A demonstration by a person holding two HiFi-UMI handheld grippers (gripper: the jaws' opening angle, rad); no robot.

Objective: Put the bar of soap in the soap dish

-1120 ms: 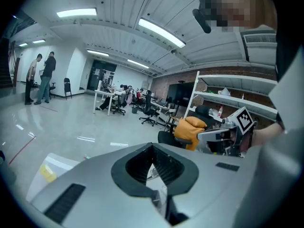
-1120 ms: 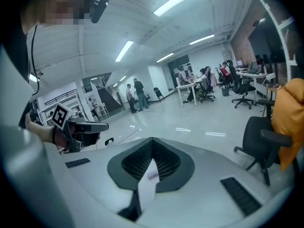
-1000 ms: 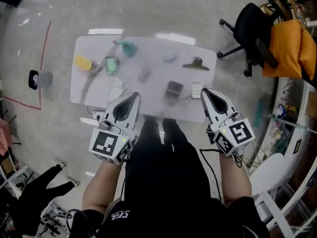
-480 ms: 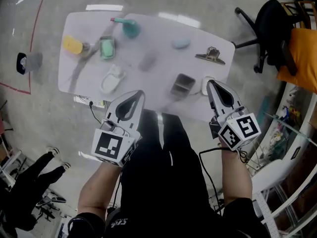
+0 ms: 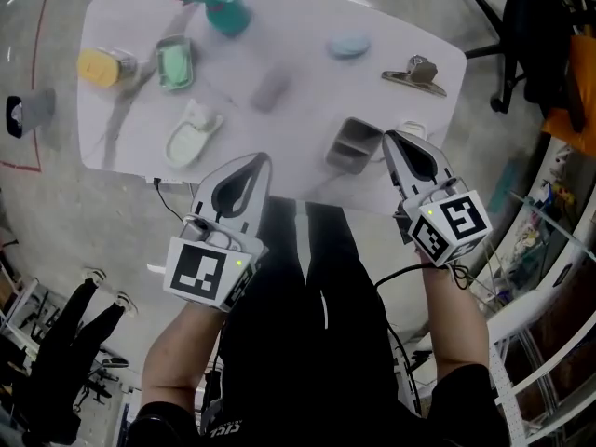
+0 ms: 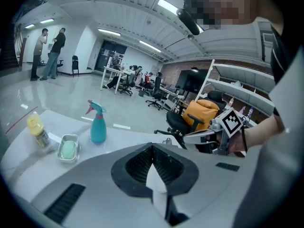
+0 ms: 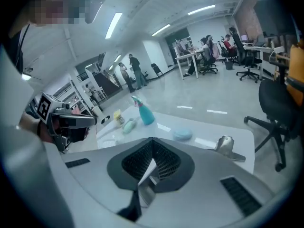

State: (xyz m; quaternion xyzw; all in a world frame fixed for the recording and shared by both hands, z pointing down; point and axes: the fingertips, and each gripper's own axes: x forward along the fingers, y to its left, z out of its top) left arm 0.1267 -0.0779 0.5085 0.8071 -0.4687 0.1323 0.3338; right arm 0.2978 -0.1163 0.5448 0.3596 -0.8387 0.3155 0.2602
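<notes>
On table (image 5: 307, 82), white dish (image 5: 192, 130), maybe soap dish, unseen from left gripper view.

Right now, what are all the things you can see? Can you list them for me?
table: one, white, middle of the head view
spray bottle: one, teal, far edge of the table
yellow bottle: one, far left of the table
metal tray: one, silver, beside the yellow bottle
bar of soap: one, green, in the metal tray
soap dish: one, white, near left of the table
grey block: one, middle of the table
round pad: one, light blue, far side
binder clip: one, dark metal, far right
grey box: one, near edge
office chair: one, black, on the floor
left gripper, right gripper: two, white-grey, both shut and empty, by the table's near edge
</notes>
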